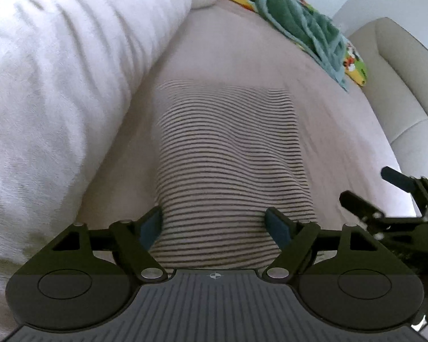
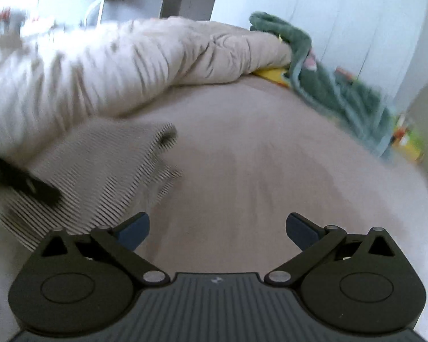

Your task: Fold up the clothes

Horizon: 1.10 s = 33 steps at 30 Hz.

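Right wrist view blurs the striped garment (image 2: 100, 176); right gripper (image 2: 216, 228) gapes wide; left gripper (image 1: 214, 225) straddles its near edge, jaws wide.

both grippers (image 1: 216, 225) (image 2: 216, 229) wide apart, empty

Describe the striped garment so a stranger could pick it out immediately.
Start from the bed sheet, bordered by a bulky white duvet on one side and a green towel at the far end. The striped garment lies flat between them, right before the open left gripper. It alone has thin dark stripes.
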Tool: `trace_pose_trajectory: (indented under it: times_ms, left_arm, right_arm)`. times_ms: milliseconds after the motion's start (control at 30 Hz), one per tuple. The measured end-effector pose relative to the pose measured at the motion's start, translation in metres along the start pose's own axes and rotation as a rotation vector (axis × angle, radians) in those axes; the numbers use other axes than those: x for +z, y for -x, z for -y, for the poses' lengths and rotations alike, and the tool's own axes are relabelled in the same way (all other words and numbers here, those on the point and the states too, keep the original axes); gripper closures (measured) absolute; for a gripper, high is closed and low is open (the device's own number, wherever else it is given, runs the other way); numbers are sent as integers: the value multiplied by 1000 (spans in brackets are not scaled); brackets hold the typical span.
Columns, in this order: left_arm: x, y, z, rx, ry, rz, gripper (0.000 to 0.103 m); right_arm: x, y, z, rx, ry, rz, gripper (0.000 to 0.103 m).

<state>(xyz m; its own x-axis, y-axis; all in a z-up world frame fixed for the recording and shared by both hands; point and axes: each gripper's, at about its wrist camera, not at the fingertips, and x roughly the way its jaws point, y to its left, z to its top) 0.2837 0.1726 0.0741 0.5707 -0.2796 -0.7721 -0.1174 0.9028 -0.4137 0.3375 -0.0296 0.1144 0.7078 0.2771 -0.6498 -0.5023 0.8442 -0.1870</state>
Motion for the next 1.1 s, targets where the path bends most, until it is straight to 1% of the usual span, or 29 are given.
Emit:
trace_pose_trajectory:
  times_ms: [33, 67, 167, 267, 333, 367, 400, 433, 467, 500, 533, 567, 600, 633, 700, 733, 767, 833, 867, 900, 967, 1033, 1100]
  left_arm:
    - [-1, 0, 4, -4, -12, 5, 21]
    - [-1, -1, 7, 0, -24, 8, 21]
    - [-3, -1, 16, 10, -49, 16, 21]
    - [-2, 5, 19, -1, -56, 22, 21]
    - [3, 18, 14, -62, -36, 58, 21]
    - [6, 25, 12, -92, -26, 77, 18]
    - [8, 29, 8, -106, -5, 95, 16]
    - [8, 29, 4, -91, 12, 97, 13]
    - [9, 29, -1, -76, 29, 99, 14]
    - [8, 20, -4, -39, 23, 67, 15]
    - [4, 12, -6, -3, 9, 37, 19]
    - [1, 2, -6, 25, -5, 4, 20]
    - [-3, -6, -7, 36, -16, -27, 20]
    - [-6, -11, -4, 36, -28, -40, 20]
    - [-11, -18, 2, 38, -60, -52, 19]
    - [-11, -19, 7, 48, -84, -49, 18]
    - [-10, -21, 11, 60, -102, -48, 18]
    - [-11, -23, 14, 69, -114, -48, 17]
    - [-10, -24, 15, 68, -114, -47, 17]
    - [-9, -24, 15, 64, -116, -47, 17]
    - [-7, -24, 15, 66, -124, -48, 17]
    - [-7, -26, 15, 73, -124, -50, 17]
    - [-5, -28, 13, 72, -111, -49, 16]
  right_arm:
    - [3, 2, 5, 33, -41, -3, 1]
    - [9, -2, 7, 43, -65, -2, 1]
    - [20, -20, -2, 95, -125, 17, 1]
    - [17, -72, -14, 132, -113, -115, 0]
    - [12, -81, -13, 127, -115, -124, 0]
    - [9, -86, -12, 124, -116, -128, 0]
    - [6, -90, -11, 121, -117, -131, 0]
    - [4, -94, -10, 118, -118, -135, 0]
    - [3, -90, -11, 100, -101, -123, 0]
    - [4, -85, -11, 93, -89, -114, 0]
    - [7, -80, -9, 99, -102, -103, 0]
    - [11, -76, -7, 106, -115, -91, 0]
    - [17, -70, -4, 96, -133, -60, 0]
    - [24, -64, -1, 84, -150, -28, 0]
    - [41, -69, -1, 11, -160, 8, 0]
    - [48, -77, -1, -2, -165, 7, 0]
    - [52, -87, -2, 8, -168, -13, 0]
    - [53, -112, -10, 37, -127, -113, 0]
    - [50, -120, -15, 19, -98, -137, 0]
    - [46, -121, -17, -6, -72, -125, 0]
    - [45, -108, -17, -64, -55, -94, 0]
    - [44, -85, -12, -91, -78, -49, 0]
    - [37, -60, -3, -33, -135, -45, 0]
